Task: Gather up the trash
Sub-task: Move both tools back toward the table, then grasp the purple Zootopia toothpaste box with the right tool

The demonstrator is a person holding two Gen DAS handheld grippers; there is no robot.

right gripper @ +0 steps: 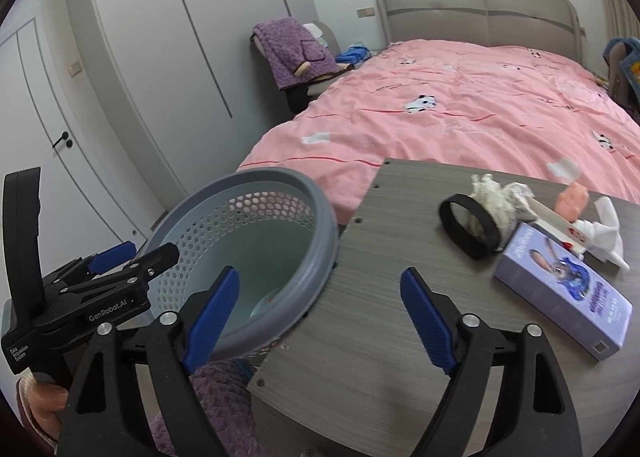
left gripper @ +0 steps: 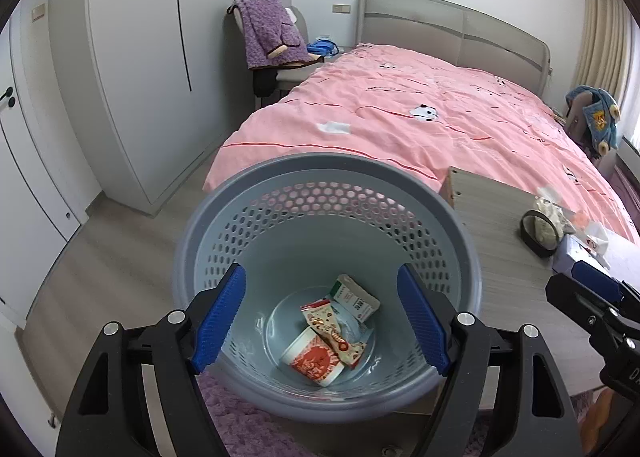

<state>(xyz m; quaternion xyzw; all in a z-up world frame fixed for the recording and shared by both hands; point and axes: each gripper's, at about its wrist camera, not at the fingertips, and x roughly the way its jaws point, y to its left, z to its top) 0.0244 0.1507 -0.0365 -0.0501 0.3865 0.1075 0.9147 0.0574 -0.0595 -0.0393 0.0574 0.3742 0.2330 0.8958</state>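
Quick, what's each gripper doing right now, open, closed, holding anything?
Left gripper: open, empty, over the bin.
Right gripper: open, empty, over the table.

Black-framed left gripper [left gripper: 320, 317] and right gripper [right gripper: 320, 317], ribbed blue jaws, silver screws.

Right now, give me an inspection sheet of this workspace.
Surface: grey wood-grain table, bare near the grippers.
Job's things: blue-grey basket holds a cup, a wrapper and a carton.
Clutter: black tape ring, crumpled paper, purple box, white tissue.
Grippers: left gripper open over the basket; right gripper open, empty.
Cables: nothing seen.
Surroundings: pink bed, wardrobe, purple rug.
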